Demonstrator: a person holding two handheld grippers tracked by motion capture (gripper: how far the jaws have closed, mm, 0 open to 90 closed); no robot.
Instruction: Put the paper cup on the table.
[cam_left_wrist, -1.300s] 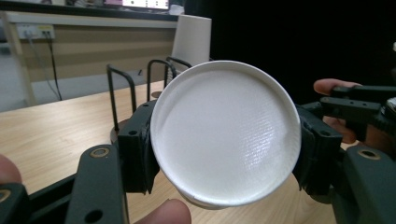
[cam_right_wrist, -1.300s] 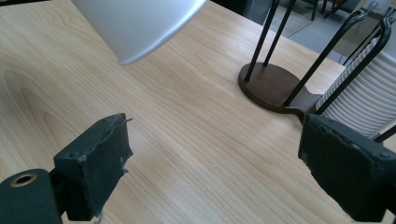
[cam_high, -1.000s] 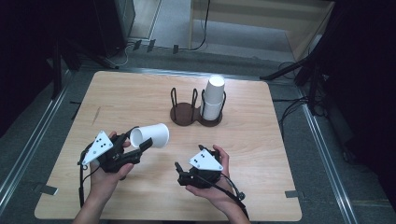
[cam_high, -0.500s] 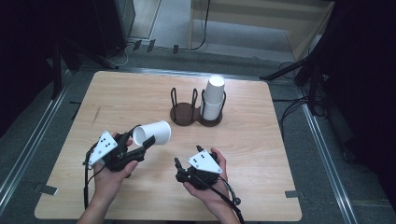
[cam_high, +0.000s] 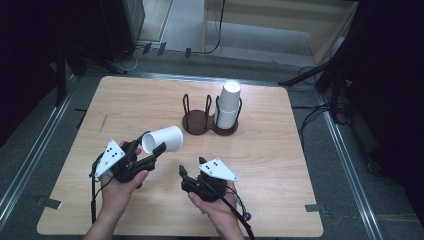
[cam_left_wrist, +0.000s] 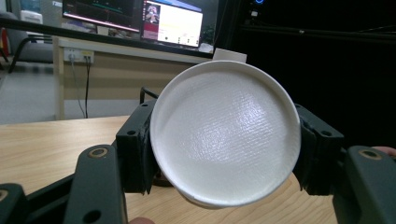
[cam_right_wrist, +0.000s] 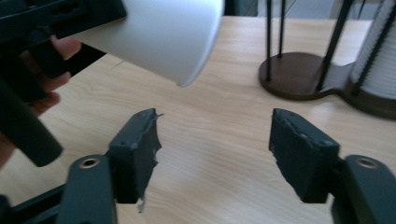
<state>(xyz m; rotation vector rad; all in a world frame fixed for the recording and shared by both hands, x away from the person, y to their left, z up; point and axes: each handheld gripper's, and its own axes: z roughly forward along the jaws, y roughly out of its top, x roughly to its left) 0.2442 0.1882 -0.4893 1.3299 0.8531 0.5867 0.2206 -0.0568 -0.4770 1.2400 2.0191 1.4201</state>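
A white paper cup (cam_high: 162, 139) lies on its side above the table, with my left gripper (cam_high: 150, 154) shut on its base end. In the left gripper view the cup's round bottom (cam_left_wrist: 224, 135) faces the camera, pressed between both black pads. My right gripper (cam_high: 183, 176) hovers low over the wood, just right of the cup, pointing toward it. Its jaws have just been closing and still stand apart in the right gripper view (cam_right_wrist: 215, 149), with bare wood between them. The cup's open rim (cam_right_wrist: 154, 32) hangs above and beyond those jaws.
A dark wooden two-slot cup holder (cam_high: 205, 122) stands mid-table, and its right slot carries a stack of white cups (cam_high: 229, 102). The holder (cam_right_wrist: 299, 79) sits ahead of my right gripper, to the right. The wooden table (cam_high: 280, 165) ends near the hands at the front.
The right gripper's jaws have drawn closer together. The left hand and its cup have barely shifted, a touch up and right.
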